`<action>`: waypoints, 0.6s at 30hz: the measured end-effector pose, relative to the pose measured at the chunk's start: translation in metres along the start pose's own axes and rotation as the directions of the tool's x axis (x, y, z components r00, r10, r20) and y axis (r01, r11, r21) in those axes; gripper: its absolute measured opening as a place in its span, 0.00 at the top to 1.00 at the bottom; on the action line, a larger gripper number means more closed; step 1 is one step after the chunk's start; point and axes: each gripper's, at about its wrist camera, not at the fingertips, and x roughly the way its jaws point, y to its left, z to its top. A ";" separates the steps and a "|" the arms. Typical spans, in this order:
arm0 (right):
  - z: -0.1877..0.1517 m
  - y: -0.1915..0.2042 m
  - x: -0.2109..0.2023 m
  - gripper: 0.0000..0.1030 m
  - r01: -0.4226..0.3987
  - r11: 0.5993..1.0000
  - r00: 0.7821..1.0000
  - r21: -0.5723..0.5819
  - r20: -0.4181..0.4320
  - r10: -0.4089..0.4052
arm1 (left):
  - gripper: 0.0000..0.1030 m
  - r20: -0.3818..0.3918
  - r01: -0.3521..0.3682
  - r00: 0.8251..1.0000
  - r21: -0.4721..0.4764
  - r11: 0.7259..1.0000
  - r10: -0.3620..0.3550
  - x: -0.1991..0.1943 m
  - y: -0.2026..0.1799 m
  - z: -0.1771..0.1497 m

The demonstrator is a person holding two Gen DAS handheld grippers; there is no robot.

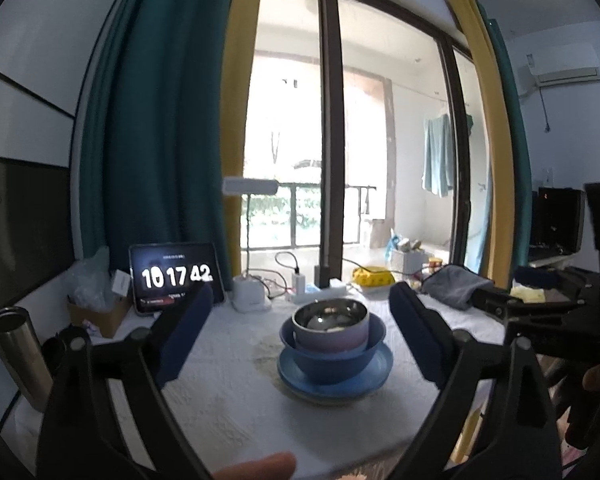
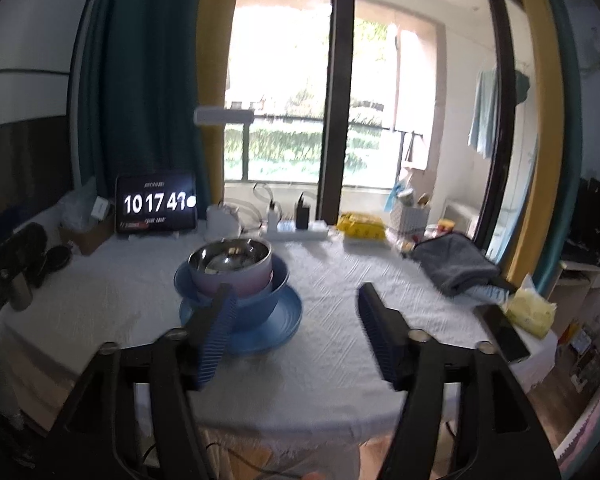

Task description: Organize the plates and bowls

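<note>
A stack stands on the white tablecloth: a blue plate (image 1: 336, 380) at the bottom, a blue bowl (image 1: 332, 354) on it, and a steel-lined purple bowl (image 1: 330, 324) nested inside. The same plate (image 2: 276, 320), blue bowl (image 2: 260, 292) and purple bowl (image 2: 232, 268) show in the right wrist view, left of centre. My left gripper (image 1: 302, 304) is open, its fingers wide on either side of the stack and short of it, touching nothing. My right gripper (image 2: 296, 296) is open too, empty; its left finger overlaps the stack in the picture, while the stack lies beyond and to the left.
A tablet (image 1: 176, 280) showing a clock, a white lamp base (image 1: 250, 294), a power strip (image 1: 320, 292), a yellow pack (image 1: 374, 278) and a grey cloth (image 1: 456, 286) line the table's far side. A steel flask (image 1: 18, 356) stands left. A phone (image 2: 504, 332) lies near the right edge.
</note>
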 end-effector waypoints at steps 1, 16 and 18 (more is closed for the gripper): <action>0.002 -0.001 -0.005 0.21 0.001 1.000 1.000 0.001 0.019 -0.001 | 0.11 0.005 -0.012 1.000 0.005 1.000 0.012 -0.001 0.000 0.001; 0.010 -0.007 -0.020 0.21 0.008 1.000 0.997 0.006 0.078 -0.008 | 0.10 0.041 -0.015 0.999 0.001 1.000 0.015 -0.010 -0.003 0.007; 0.010 -0.007 -0.020 0.21 0.007 1.000 0.997 0.007 0.077 -0.007 | 0.10 0.043 -0.013 0.999 0.002 1.000 0.013 -0.011 -0.003 0.007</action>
